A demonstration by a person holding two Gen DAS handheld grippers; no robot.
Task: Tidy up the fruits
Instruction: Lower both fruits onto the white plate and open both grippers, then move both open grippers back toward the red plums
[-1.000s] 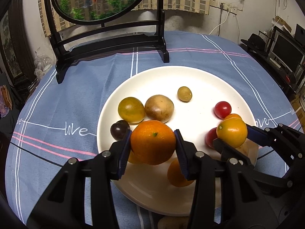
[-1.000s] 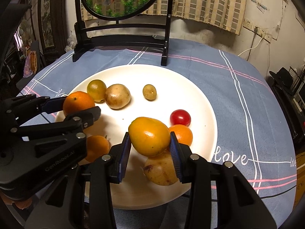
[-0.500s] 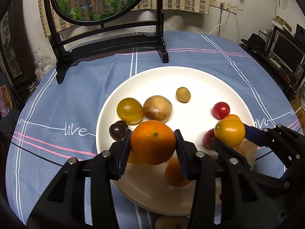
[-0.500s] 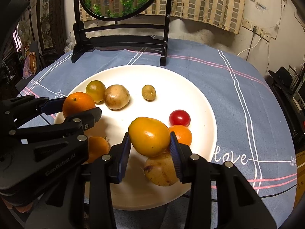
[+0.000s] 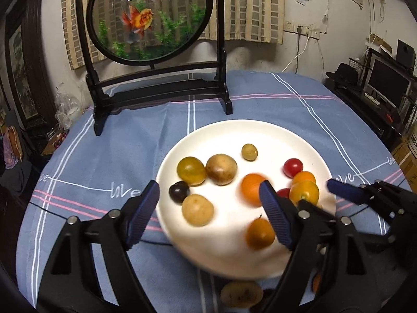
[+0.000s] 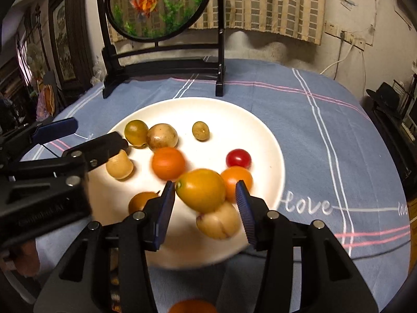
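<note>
A white plate (image 5: 263, 133) (image 6: 260, 120) on the blue cloth holds several fruits. My left gripper (image 5: 208, 211) is open above the plate's near left part. The orange (image 5: 251, 189) (image 6: 168, 163) lies loose on the plate beside its right finger. A tan fruit (image 5: 197, 210) lies between the fingers. My right gripper (image 6: 204, 210) is open; the yellow-orange fruit (image 6: 200, 190) (image 5: 303, 193) sits between its pads, touching neither clearly, over a tan fruit (image 6: 219, 223). A red cherry tomato (image 6: 238, 158) and a small orange fruit (image 6: 238, 180) lie to the right.
A black-framed round goldfish screen (image 5: 148, 15) (image 6: 159, 2) stands on the table behind the plate. A brownish fruit (image 5: 241, 297) lies on the cloth in front of the plate. Furniture and a monitor (image 5: 388, 83) stand off the table's right side.
Both grippers opened. The left let go of the orange, which now lies on the plate; the right released the yellow-orange fruit. Both cameras pulled back and tilted up.
</note>
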